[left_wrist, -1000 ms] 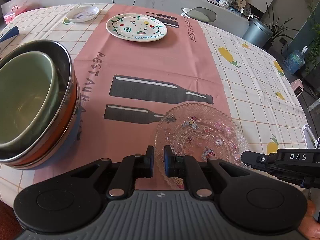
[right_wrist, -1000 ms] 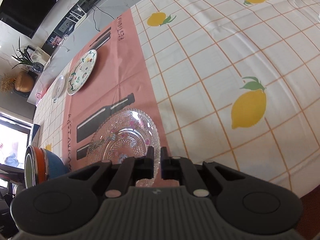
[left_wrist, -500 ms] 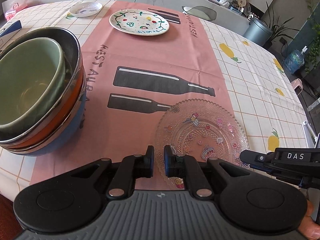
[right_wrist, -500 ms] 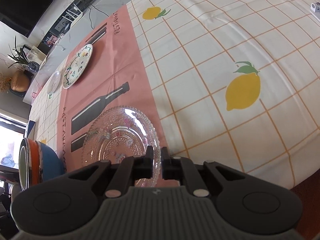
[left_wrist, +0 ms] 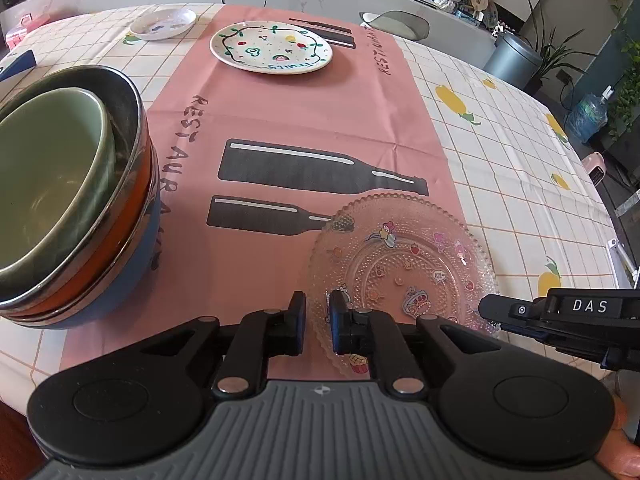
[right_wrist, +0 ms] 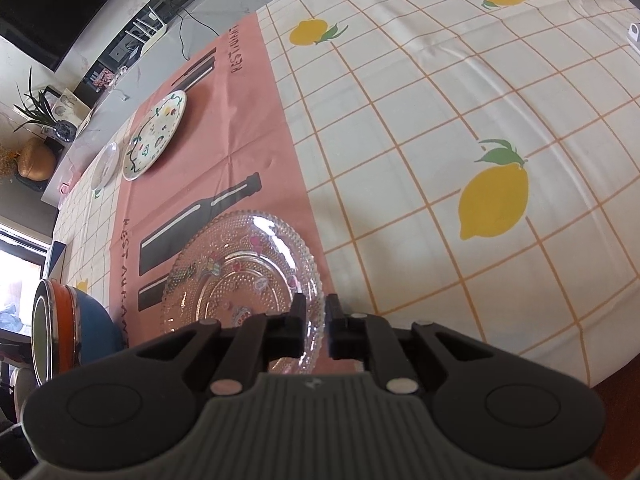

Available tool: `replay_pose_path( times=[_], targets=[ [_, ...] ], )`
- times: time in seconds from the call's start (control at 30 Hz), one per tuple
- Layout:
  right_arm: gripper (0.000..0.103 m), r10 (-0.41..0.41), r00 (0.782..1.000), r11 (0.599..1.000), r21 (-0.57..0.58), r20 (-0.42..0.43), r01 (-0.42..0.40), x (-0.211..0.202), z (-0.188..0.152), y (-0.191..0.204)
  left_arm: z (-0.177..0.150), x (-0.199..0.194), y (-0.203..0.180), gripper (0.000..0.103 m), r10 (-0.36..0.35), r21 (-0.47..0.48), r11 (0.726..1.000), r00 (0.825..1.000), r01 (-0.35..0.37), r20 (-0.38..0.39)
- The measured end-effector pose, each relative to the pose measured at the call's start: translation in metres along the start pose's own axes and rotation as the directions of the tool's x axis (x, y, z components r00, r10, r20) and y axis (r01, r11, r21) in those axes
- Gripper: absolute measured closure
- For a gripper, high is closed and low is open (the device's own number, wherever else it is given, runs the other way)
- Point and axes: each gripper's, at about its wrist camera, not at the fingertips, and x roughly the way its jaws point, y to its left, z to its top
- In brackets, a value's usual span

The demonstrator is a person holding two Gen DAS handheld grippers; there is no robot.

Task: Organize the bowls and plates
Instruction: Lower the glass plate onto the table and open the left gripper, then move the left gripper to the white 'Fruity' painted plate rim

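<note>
My right gripper [right_wrist: 316,326] jaws just been opening, glass plate [right_wrist: 240,276] rim between pads; left gripper [left_wrist: 317,326] narrow gap straddling same rim.

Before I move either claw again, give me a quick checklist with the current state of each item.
1. Glass plate lying flat on the pink runner: ok.
2. Right claw released: its jaws have just been opening, the plate's rim is between them and the pads look clear of it: ok.
3. Left claw free of the plate: jaws slightly apart at the near rim, contact unclear: cannot tell.
4. Bowl stack nested and apart from the glass plate: ok.
5. Plates gathered: painted plate and small dish lie separately at the far end: not ok.
</note>
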Motion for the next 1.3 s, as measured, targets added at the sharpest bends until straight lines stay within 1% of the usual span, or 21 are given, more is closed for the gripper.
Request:
replay_pose_path(
  times=[0.03,0.1,0.17,0.27,0.33,0.43,0.53,0.63,0.8,0.9,1.03,1.2,1.27,1.3],
  targets=[
    [0.093,-0.005,1.0,1.0,-0.009,0.004,0.005,-0.001,0.0,0.001,0.0,0.0,0.001,0.089,0.0,-0.002,1.0,1.0,0.0,0.002],
    [0.091,-0.013,1.0,0.999,-0.03,0.018,0.013,-0.003,-0.001,0.004,0.001,-0.002,0.002,0.079,0.01,-0.002,1.0,1.0,-0.01,0.013],
    [0.079,-0.021,0.999,0.999,-0.046,0.032,0.023,-0.007,0.0,0.006,0.003,-0.006,0.002,0.076,0.011,-0.002,1.0,1.0,-0.011,0.027],
    [0.076,-0.051,0.996,0.993,-0.1,0.076,0.059,-0.015,0.0,0.013,0.007,-0.012,0.002,0.072,0.006,0.005,1.0,0.999,-0.006,0.047],
    [0.071,-0.059,0.993,0.988,-0.133,0.102,0.073,-0.021,0.0,0.018,0.011,-0.016,0.0,0.072,-0.001,0.016,1.0,0.998,0.0,0.057],
    [0.071,-0.043,0.991,0.984,-0.165,0.123,0.064,-0.027,0.002,0.025,0.018,-0.022,-0.002,0.072,-0.009,0.021,1.0,0.997,0.007,0.076],
    [0.07,-0.022,0.991,0.983,-0.176,0.135,0.046,-0.031,0.007,0.032,0.028,-0.028,0.0,0.071,-0.025,0.0,1.0,0.996,0.025,0.088],
    [0.07,-0.003,0.989,0.982,-0.187,0.149,0.031,-0.034,0.013,0.039,0.044,-0.032,0.004,0.071,-0.046,-0.042,0.998,0.995,0.05,0.093],
    [0.069,0.022,0.986,0.979,-0.204,0.167,0.013,-0.033,0.028,0.054,0.073,-0.037,0.01,0.071,-0.042,-0.096,0.994,0.991,0.054,0.125],
    [0.068,0.035,0.983,0.976,-0.219,0.18,0.006,-0.03,0.039,0.065,0.09,-0.039,0.016,0.071,-0.043,-0.138,0.988,0.988,0.064,0.15],
    [0.068,0.054,0.98,0.977,-0.215,0.191,-0.012,-0.023,0.054,0.076,0.11,-0.038,0.019,0.071,-0.055,-0.171,0.982,0.984,0.084,0.169],
    [0.068,0.099,0.976,0.979,-0.197,0.196,-0.06,-0.009,0.074,0.087,0.129,-0.028,0.026,0.071,-0.057,-0.241,0.965,0.983,0.1,0.176],
    [0.068,0.123,0.968,0.978,-0.192,0.218,-0.082,-0.002,0.081,0.091,0.133,-0.023,0.031,0.071,-0.053,-0.279,0.954,0.981,0.105,0.188],
    [0.067,0.129,0.964,0.978,-0.193,0.231,-0.085,0.001,0.083,0.092,0.134,-0.02,0.034,0.071,-0.04,-0.309,0.946,0.98,0.1,0.194]
  ],
)
